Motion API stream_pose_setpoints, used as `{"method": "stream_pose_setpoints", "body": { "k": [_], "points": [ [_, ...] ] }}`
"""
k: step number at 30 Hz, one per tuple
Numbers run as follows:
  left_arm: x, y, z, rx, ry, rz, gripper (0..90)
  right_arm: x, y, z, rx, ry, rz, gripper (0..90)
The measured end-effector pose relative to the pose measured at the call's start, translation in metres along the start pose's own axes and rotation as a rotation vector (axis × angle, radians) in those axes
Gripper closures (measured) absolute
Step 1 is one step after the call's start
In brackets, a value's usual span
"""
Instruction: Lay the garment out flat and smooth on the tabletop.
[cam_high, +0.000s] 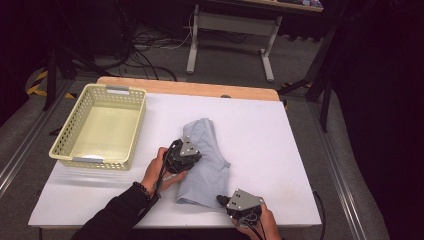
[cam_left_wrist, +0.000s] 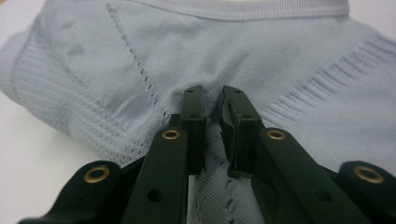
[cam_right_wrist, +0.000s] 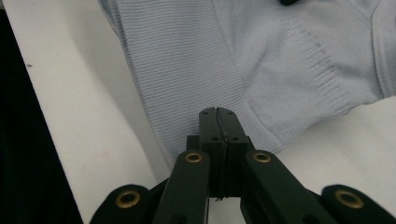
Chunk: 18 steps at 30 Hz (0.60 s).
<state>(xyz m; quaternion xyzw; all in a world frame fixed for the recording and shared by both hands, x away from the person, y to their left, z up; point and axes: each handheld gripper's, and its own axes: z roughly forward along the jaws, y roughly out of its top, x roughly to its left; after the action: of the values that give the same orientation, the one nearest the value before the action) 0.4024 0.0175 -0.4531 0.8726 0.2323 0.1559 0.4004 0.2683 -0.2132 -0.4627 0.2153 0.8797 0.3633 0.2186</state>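
A light-blue knit garment lies folded on the white table. My left gripper is at the garment's left edge, held by a hand with a dark sleeve. In the left gripper view its jaws stand a narrow gap apart, with a raised fold of the garment pinched between them. My right gripper is at the garment's near corner by the table's front edge. In the right gripper view its jaws are pressed together, their tips over the ribbed hem of the garment, and I see nothing between them.
An empty pale-yellow perforated basket stands at the table's left side. The table's wooden back edge shows beyond the white cover. A desk frame and cables stand on the floor behind.
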Motion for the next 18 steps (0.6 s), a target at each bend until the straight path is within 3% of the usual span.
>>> {"method": "stream_pose_setpoints", "body": {
  "k": [7, 9, 11, 16, 18],
  "points": [
    [0.005, 0.017, -0.005, -0.042, 0.024, 0.027, 74.2, -0.001, 0.002, 0.0, 0.013, 0.005, -0.015, 90.0],
    [0.015, 0.031, -0.004, -0.069, 0.032, 0.022, 74.0, -0.002, 0.003, 0.001, 0.013, 0.013, -0.016, 89.9],
    [0.018, 0.034, -0.001, -0.068, 0.046, 0.024, 74.3, -0.003, 0.002, 0.001, 0.011, 0.015, -0.018, 90.0],
    [0.032, 0.035, 0.02, -0.037, 0.058, 0.001, 76.4, -0.004, 0.002, 0.001, 0.009, 0.027, -0.017, 90.0],
    [0.034, 0.028, 0.035, 0.033, 0.054, 0.009, 76.9, -0.004, 0.002, 0.001, 0.009, 0.028, -0.018, 90.0]
  ]
}}
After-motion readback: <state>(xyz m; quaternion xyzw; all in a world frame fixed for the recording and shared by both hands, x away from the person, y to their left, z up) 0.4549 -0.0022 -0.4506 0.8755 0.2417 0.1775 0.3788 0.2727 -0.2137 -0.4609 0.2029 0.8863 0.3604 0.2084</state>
